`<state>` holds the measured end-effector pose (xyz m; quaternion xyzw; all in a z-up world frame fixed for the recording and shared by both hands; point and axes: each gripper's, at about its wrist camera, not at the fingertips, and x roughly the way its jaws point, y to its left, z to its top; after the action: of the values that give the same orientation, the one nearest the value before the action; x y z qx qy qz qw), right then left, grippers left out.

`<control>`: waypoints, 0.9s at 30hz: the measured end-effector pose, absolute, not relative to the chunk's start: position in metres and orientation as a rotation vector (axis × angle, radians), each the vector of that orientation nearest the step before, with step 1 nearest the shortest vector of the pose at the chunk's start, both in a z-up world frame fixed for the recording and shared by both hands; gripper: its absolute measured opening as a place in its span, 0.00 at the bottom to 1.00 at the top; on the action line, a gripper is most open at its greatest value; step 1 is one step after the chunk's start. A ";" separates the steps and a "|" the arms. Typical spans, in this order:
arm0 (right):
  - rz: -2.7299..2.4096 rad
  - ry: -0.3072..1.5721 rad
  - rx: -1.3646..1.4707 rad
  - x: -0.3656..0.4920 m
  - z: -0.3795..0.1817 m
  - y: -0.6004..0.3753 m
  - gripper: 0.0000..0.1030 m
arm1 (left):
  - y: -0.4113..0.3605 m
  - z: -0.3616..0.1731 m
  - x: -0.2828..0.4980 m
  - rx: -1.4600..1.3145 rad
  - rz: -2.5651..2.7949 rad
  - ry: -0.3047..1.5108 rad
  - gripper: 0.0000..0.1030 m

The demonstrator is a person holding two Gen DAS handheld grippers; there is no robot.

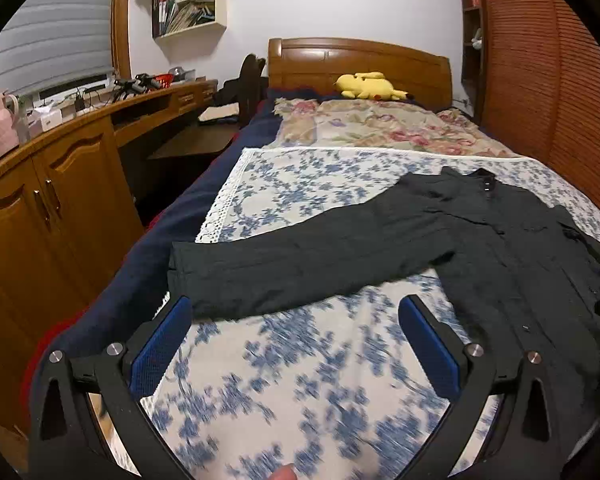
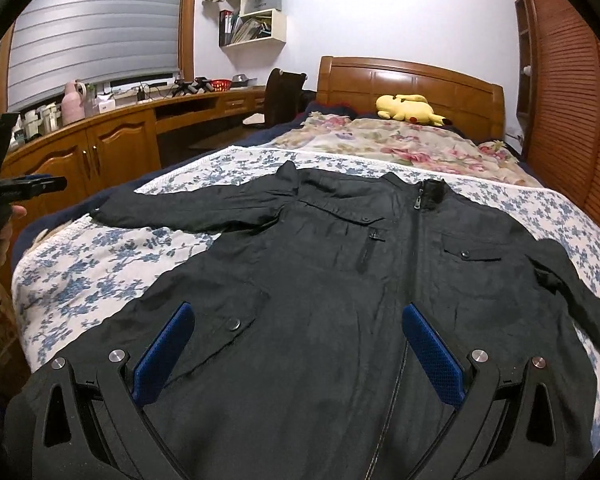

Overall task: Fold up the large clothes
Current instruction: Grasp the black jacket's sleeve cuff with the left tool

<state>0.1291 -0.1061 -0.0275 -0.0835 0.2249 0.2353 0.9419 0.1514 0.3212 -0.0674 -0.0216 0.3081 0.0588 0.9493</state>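
A black zip-up jacket [image 2: 340, 272] lies flat, front up, on the blue-flowered bedspread [image 2: 80, 264]. Its left sleeve [image 1: 300, 268] stretches out toward the bed's left edge. My left gripper [image 1: 296, 308] hovers open just short of that sleeve's cuff, nothing between its blue pads. My right gripper [image 2: 298, 312] is open above the jacket's lower front, over the zip and a buttoned pocket flap [image 2: 228, 332]. In the right wrist view the left gripper [image 2: 16, 192] shows at the far left, held in a hand. The jacket's right sleeve [image 2: 580, 300] trails toward the bed's right side.
A yellow plush toy [image 2: 410, 110] lies by the wooden headboard [image 2: 412, 80] on a pink-flowered cover [image 2: 400, 144]. A wooden desk and cabinets [image 1: 60, 200] run along the left of the bed. Slatted wardrobe doors [image 1: 540, 80] stand close on the right.
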 end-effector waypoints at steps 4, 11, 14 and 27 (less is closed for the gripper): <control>0.475 0.462 -0.181 0.136 -0.028 -0.098 1.00 | 0.342 -0.084 0.183 -0.051 0.130 0.681 1.00; 0.479 0.492 -0.207 0.141 -0.034 -0.092 1.00 | 0.386 -0.115 0.220 -0.131 0.182 0.773 0.86; 0.486 0.514 -0.216 0.141 -0.037 -0.091 1.00 | 0.403 -0.129 0.224 -0.173 0.225 0.804 0.83; 0.476 0.507 -0.258 0.137 -0.034 -0.086 1.00 | 0.439 -0.160 0.235 -0.317 0.324 0.856 0.68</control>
<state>0.1375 -0.0863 -0.0341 -0.1262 0.2475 0.2325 0.9321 0.2347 0.4392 -0.1599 -0.1525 0.4116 0.1556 0.8850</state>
